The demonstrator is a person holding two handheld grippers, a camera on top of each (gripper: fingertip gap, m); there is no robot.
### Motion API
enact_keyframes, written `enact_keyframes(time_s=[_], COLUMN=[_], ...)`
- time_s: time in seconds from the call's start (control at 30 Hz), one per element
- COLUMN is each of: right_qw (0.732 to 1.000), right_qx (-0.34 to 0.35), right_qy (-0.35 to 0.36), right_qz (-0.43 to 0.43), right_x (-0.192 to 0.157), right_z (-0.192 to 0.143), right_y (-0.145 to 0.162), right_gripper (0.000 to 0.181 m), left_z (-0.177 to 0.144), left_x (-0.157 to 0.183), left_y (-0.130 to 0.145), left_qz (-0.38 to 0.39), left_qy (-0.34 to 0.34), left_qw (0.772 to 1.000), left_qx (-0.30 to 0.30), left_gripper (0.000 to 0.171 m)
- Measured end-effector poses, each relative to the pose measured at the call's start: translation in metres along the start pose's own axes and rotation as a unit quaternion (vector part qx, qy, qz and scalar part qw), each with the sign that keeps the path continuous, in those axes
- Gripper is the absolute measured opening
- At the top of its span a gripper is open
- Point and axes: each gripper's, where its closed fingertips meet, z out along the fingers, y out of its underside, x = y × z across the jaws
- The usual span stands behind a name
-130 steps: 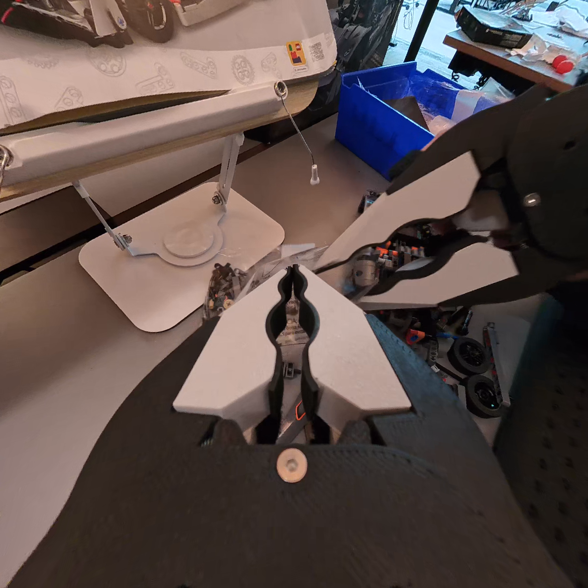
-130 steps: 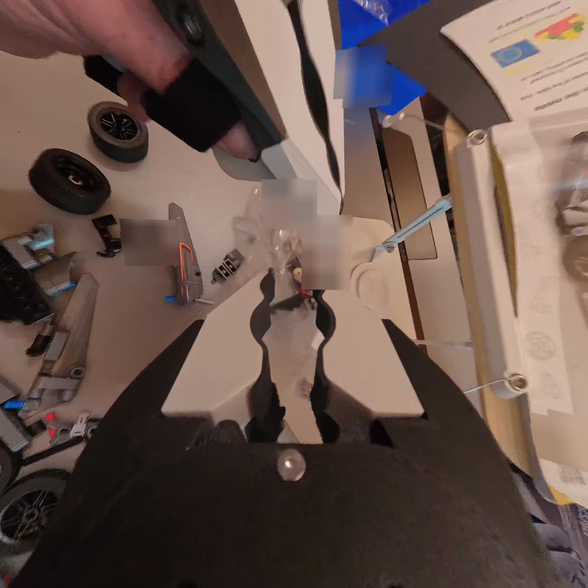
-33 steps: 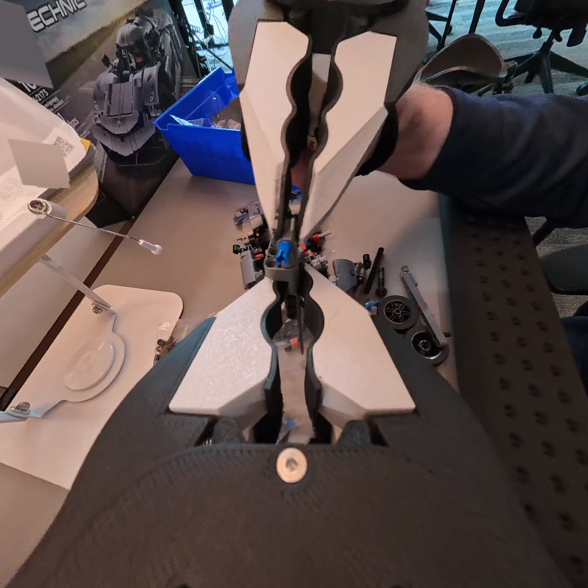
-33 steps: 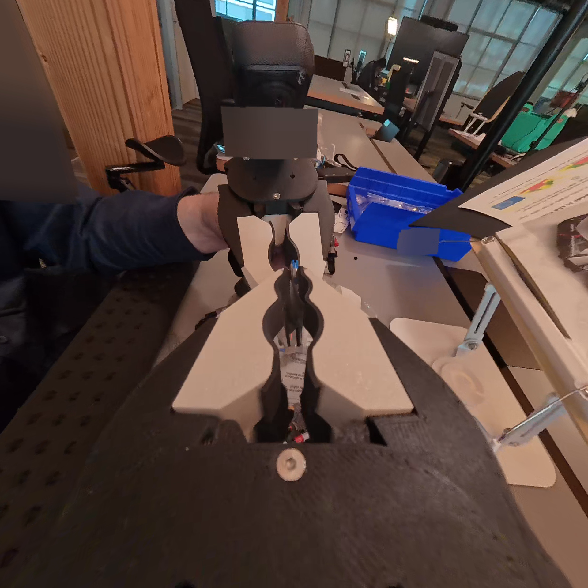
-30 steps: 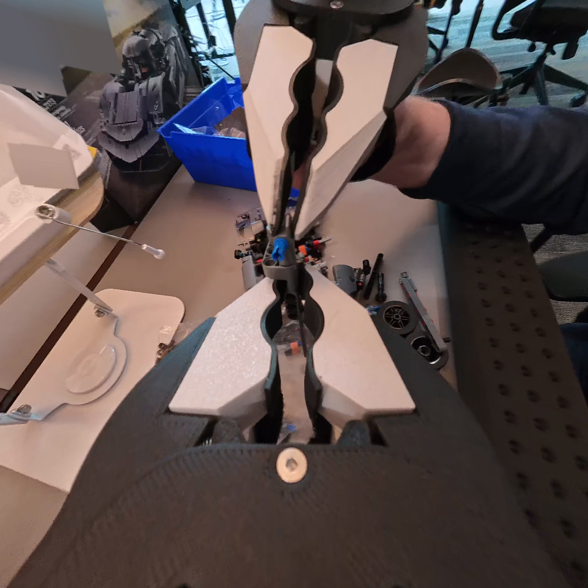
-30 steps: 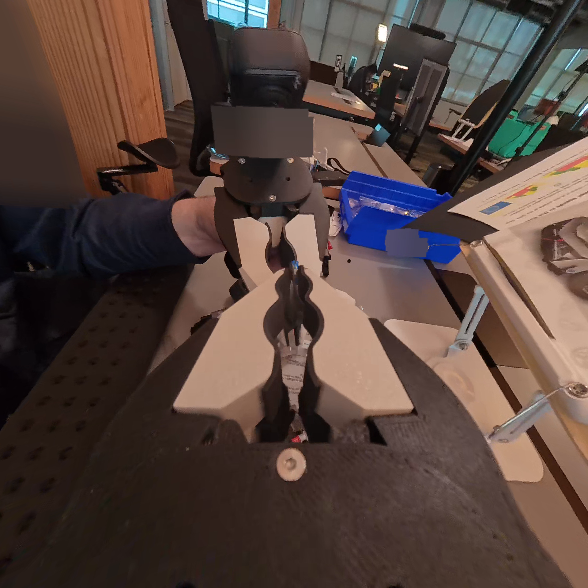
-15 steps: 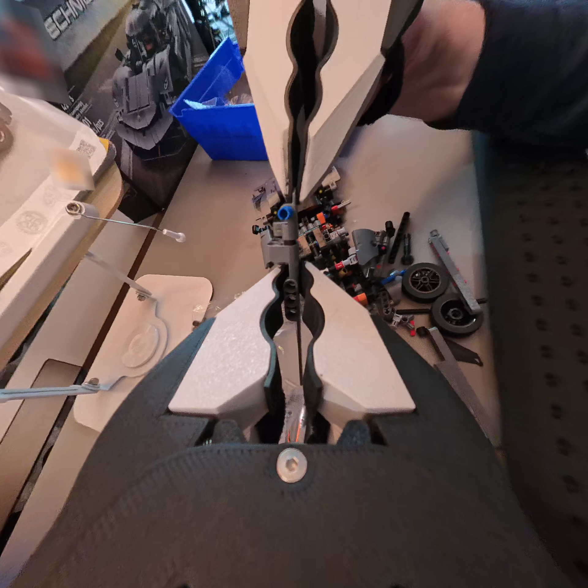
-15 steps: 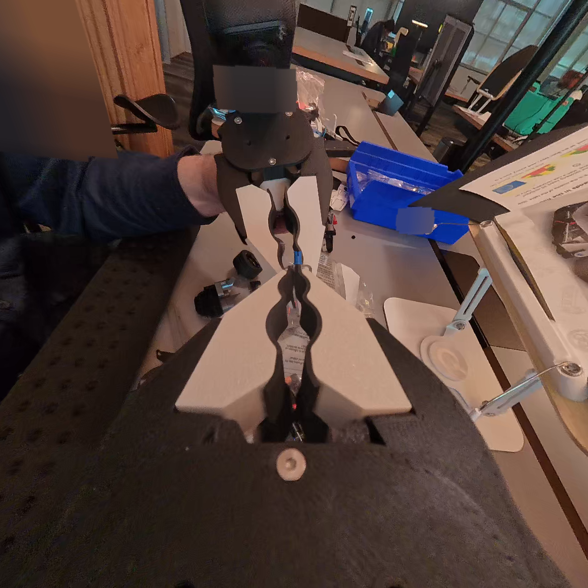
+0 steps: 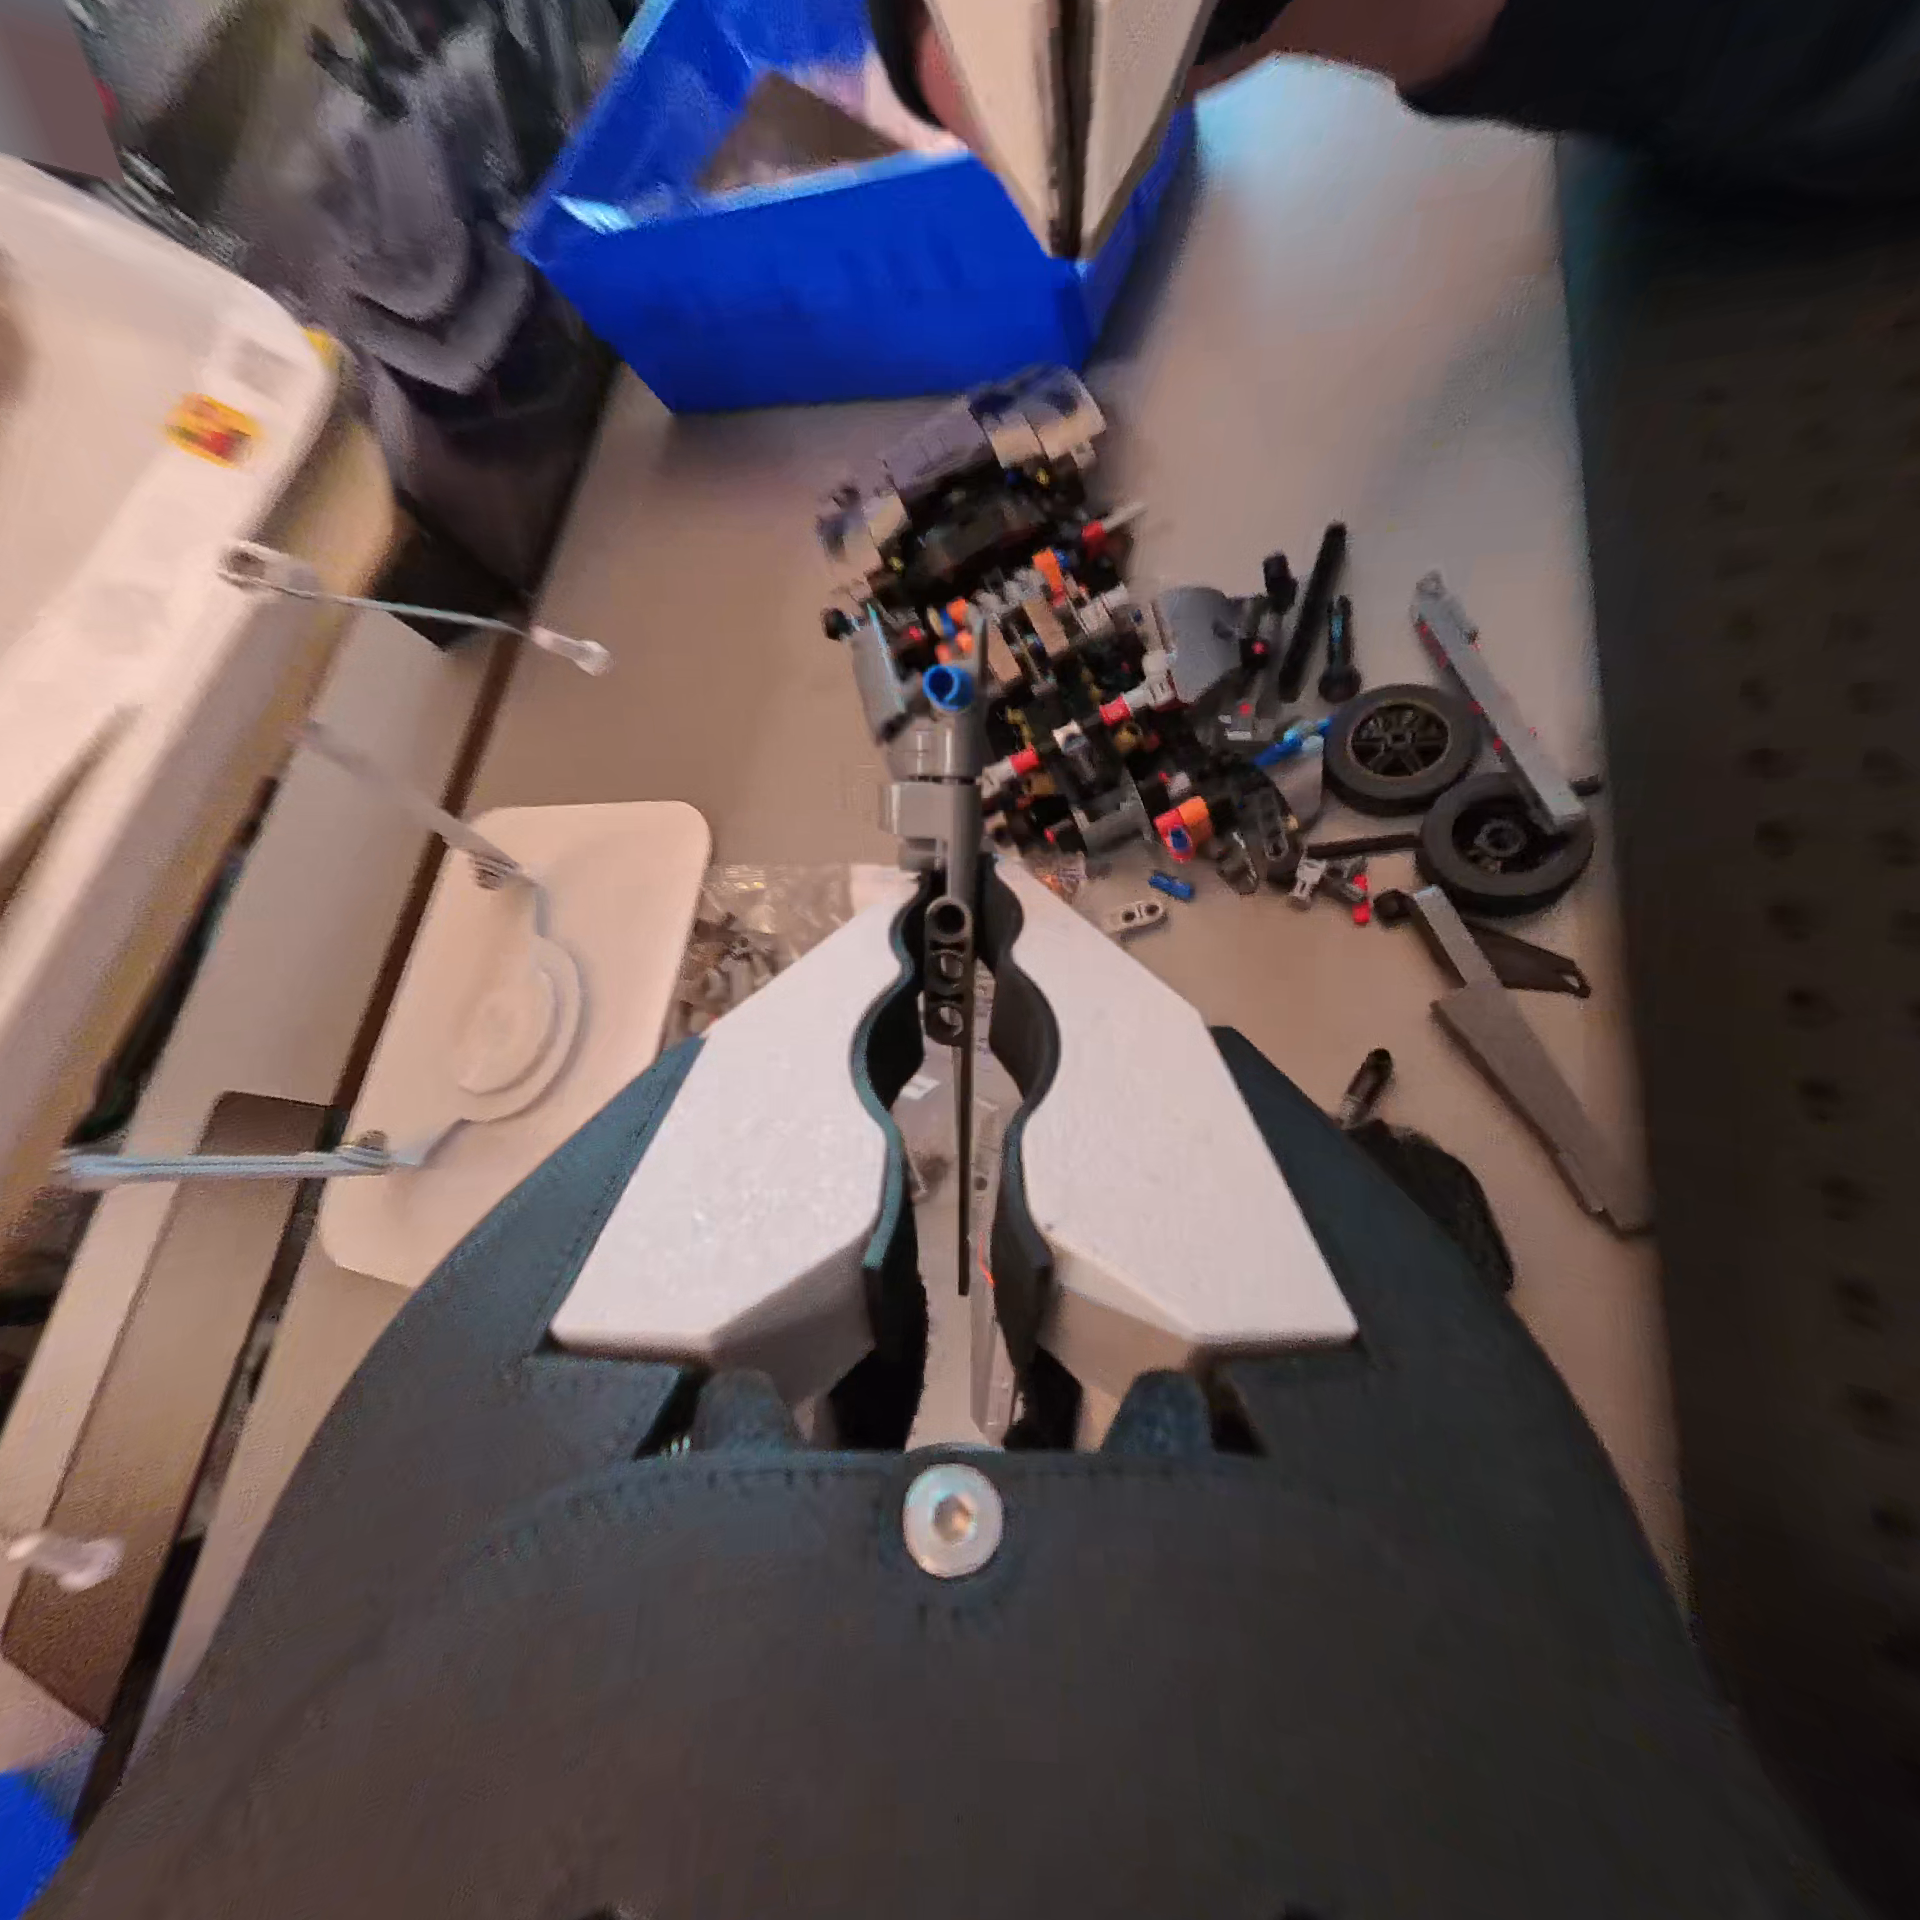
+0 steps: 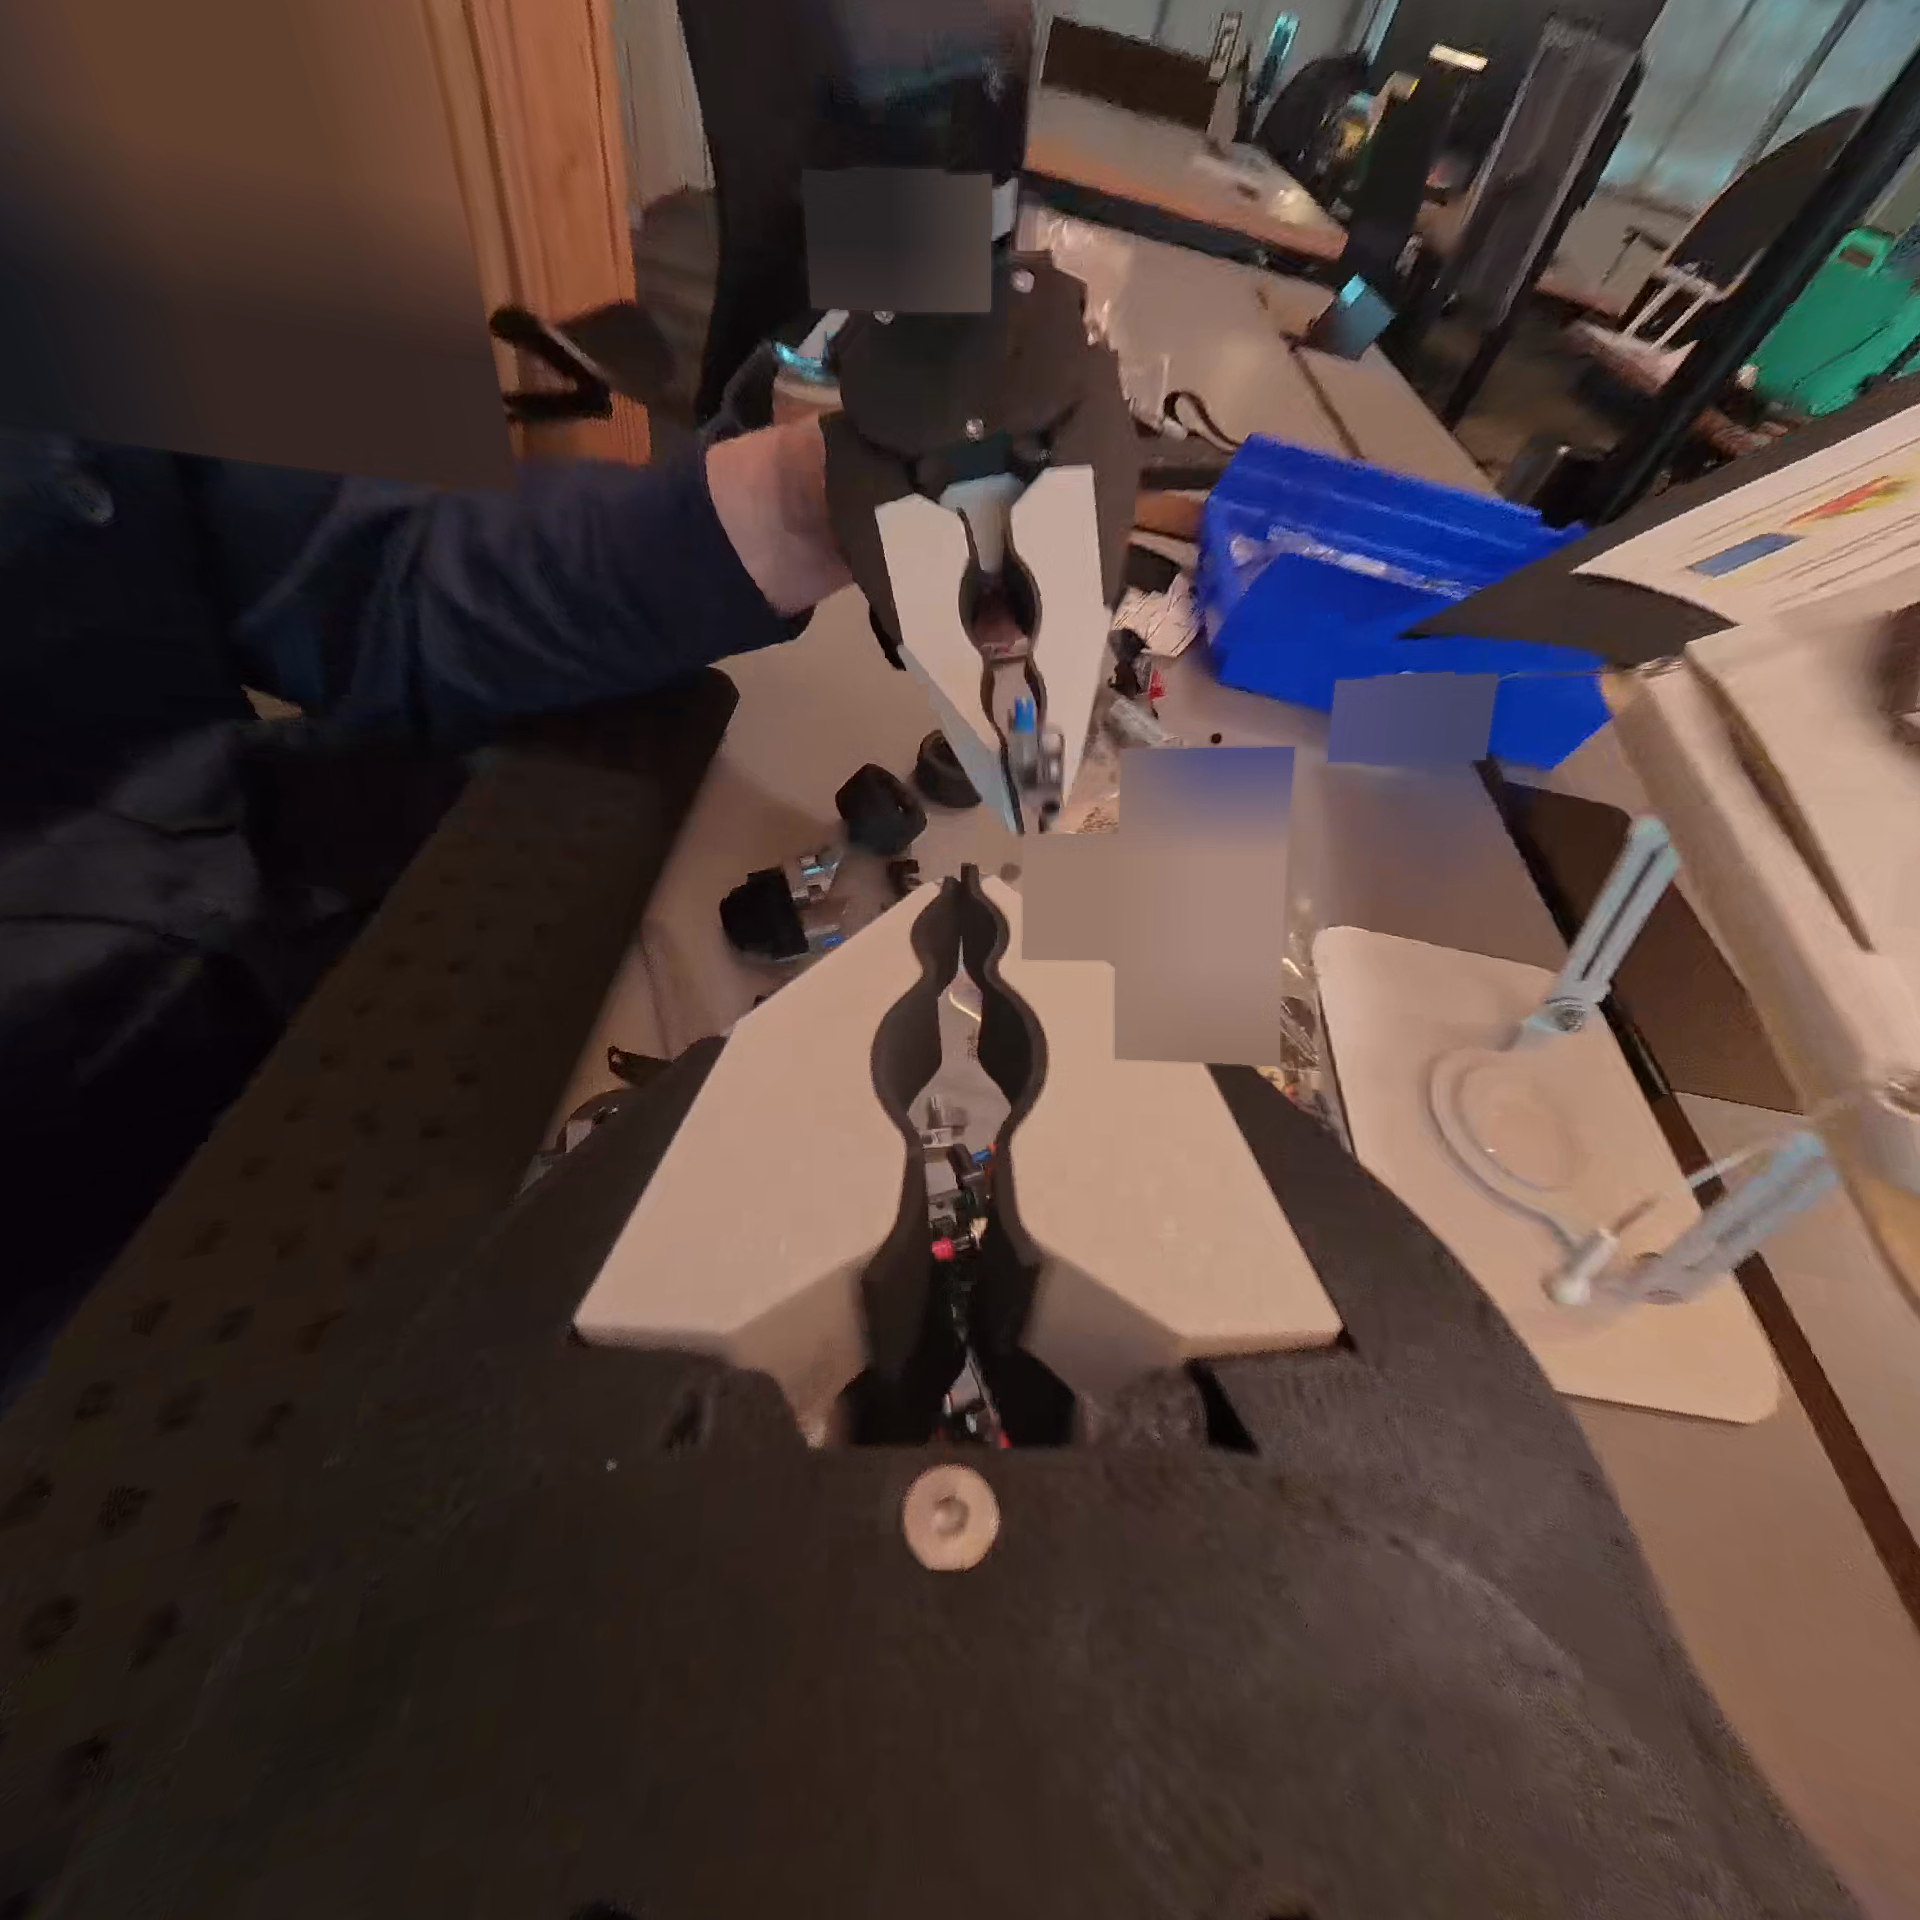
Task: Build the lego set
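Observation:
My left gripper (image 9: pixel 951 899) is shut on a small lego sub-assembly (image 9: pixel 948 935): a dark grey holed beam with a grey connector and a blue pin (image 9: pixel 945 688) sticking out past the tips. It is held above the table, over the partly built lego model (image 9: pixel 997 623). My right gripper (image 10: pixel 966 881) is shut with nothing visible between its tips; it also shows at the top of the left wrist view (image 9: pixel 1062 223). In the right wrist view the left gripper (image 10: pixel 1023 805) faces mine, a short gap away, still holding the piece with the blue pin (image 10: pixel 1022 715).
Loose lego parts, two black wheels (image 9: pixel 1403 743) and grey panels (image 9: pixel 1527 1081) lie right of the model. A blue bin (image 9: pixel 831 260) stands behind. The white stand base (image 9: pixel 540 987) and instruction booklet (image 10: pixel 1787 520) are to the side. A black perforated mat (image 9: pixel 1766 831) borders the table. Tip to tip, the grippers are about 10 cm apart.
The two grippers have drawn apart. The right gripper has left the blue pin end of the piece; the left gripper keeps the piece and has tilted down toward the table.

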Motion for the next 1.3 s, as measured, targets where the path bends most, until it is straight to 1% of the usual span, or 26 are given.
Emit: enact_keyframes(time_s=[0.03,0.07,0.1,0.13,0.17,0.23,0.3,0.37,0.47,0.57,0.63,0.67,0.7,0.73,0.77,0.8,0.83,0.87,0.9,0.97,1.0,1.03,1.07,1.1,1.2,1.3], right_qw=[1.000,1.000,0.999,0.999,0.998,0.998,0.997,0.996,0.996,0.995,0.996,0.996,0.996,0.996,0.997,0.998,0.998,0.999,0.999,0.998,0.997,0.994,0.989,0.984,0.974,0.968], right_qx=[-0.006,-0.010,-0.019,-0.031,-0.036,-0.029,-0.054,-0.053,-0.047,-0.055,-0.048,-0.044,-0.017,0.015,0.013,-0.007,-0.018,-0.026,-0.038,-0.060,-0.071,-0.092,-0.123,-0.152,-0.196,-0.224], right_qy=[0.009,0.021,0.030,0.040,0.040,0.039,0.048,0.058,0.061,0.056,0.047,0.057,0.072,0.077,0.074,0.063,0.051,0.040,0.026,0.001,-0.022,-0.044,-0.066,-0.077,-0.108,-0.113], right_qz=[-0.002,-0.007,-0.012,-0.016,-0.018,-0.027,-0.032,-0.044,-0.050,-0.063,-0.060,-0.059,-0.047,-0.034,-0.033,-0.028,-0.019,-0.015,-0.012,0.007,0.020,0.030,0.039,0.044,0.040,0.032], right_x=[0.001,0.002,0.004,0.006,0.005,0.001,0.002,0.002,0.002,-0.002,-0.006,-0.002,0.005,0.009,0.010,0.008,0.007,0.004,0.000,-0.006,-0.012,-0.019,-0.026,-0.031,-0.047,-0.051], right_z=[0.007,0.013,0.020,0.026,0.030,0.038,0.045,0.047,0.044,0.042,0.037,0.025,0.004,-0.016,-0.024,-0.021,-0.013,-0.006,0.000,0.007,0.012,0.019,0.027,0.035,0.054,0.060], right_y=[0.001,0.002,0.005,0.008,0.009,0.005,0.012,0.012,0.008,0.007,0.003,0.002,-0.006,-0.016,-0.015,-0.008,-0.001,0.006,0.013,0.022,0.028,0.038,0.051,0.063,0.080,0.093], right_gripper=[0.000,0.000,0.010,0.019,0.024,0.019,0.020,0.005,0.005,0.005,0.005,0.005,0.005,0.005,0.004,0.005,0.005,0.005,0.005,0.005,0.005,0.005,0.005,0.005,0.005,0.006], left_z=[0.006,0.008,0.008,0.007,0.008,0.015,0.021,0.023,0.021,0.020,0.015,0.013,0.007,-0.005,-0.021,-0.029,-0.027,-0.020,-0.011,0.001,0.001,-0.001,-0.004,-0.003,0.008,0.015], left_x=[0.003,0.006,0.009,0.008,0.007,0.010,0.013,0.014,0.013,0.013,0.017,0.014,-0.003,-0.009,-0.009,-0.010,-0.009,-0.004,0.005,0.010,0.012,0.014,0.015,0.016,0.020,0.024], left_y=[0.005,0.003,-0.004,-0.009,-0.011,-0.014,-0.014,-0.014,-0.020,-0.021,-0.027,-0.020,0.006,0.014,-0.002,-0.012,-0.015,-0.018,-0.015,0.002,-0.001,-0.010,-0.016,-0.017,-0.006,-0.001], left_qz=[0.002,0.002,0.006,0.013,0.022,0.033,0.042,0.047,0.044,0.064,0.066,0.072,0.073,0.035,-0.012,-0.016,0.004,0.014,0.014,0.016,0.003,-0.015,-0.030,-0.041,-0.057,-0.056], left_qy=[0.003,0.008,0.010,-0.001,-0.011,-0.011,-0.011,-0.013,-0.016,-0.024,-0.015,-0.026,-0.065,-0.057,-0.031,-0.029,-0.034,-0.025,-0.002,0.004,0.016,0.037,0.052,0.063,0.081,0.089], left_qw=[1.000,1.000,1.000,1.000,1.000,0.999,0.999,0.999,0.999,0.998,0.997,0.997,0.993,0.997,0.998,0.998,0.999,0.999,0.999,1.000,1.000,0.998,0.996,0.995,0.994,0.994], left_qx=[-0.010,-0.004,0.010,0.010,0.001,-0.004,-0.016,-0.020,-0.005,-0.005,0.022,-0.002,-0.063,-0.033,0.051,0.061,0.042,0.042,0.034,-0.003,0.010,0.039,0.060,0.064,0.039,0.018], left_gripper=[0.004,0.004,0.004,0.004,0.004,0.004,0.004,0.004,0.004,0.004,0.004,0.004,0.004,0.004,0.003,0.004,0.004,0.004,0.004,0.004,0.004,0.004,0.004,0.004,0.004,0.004])
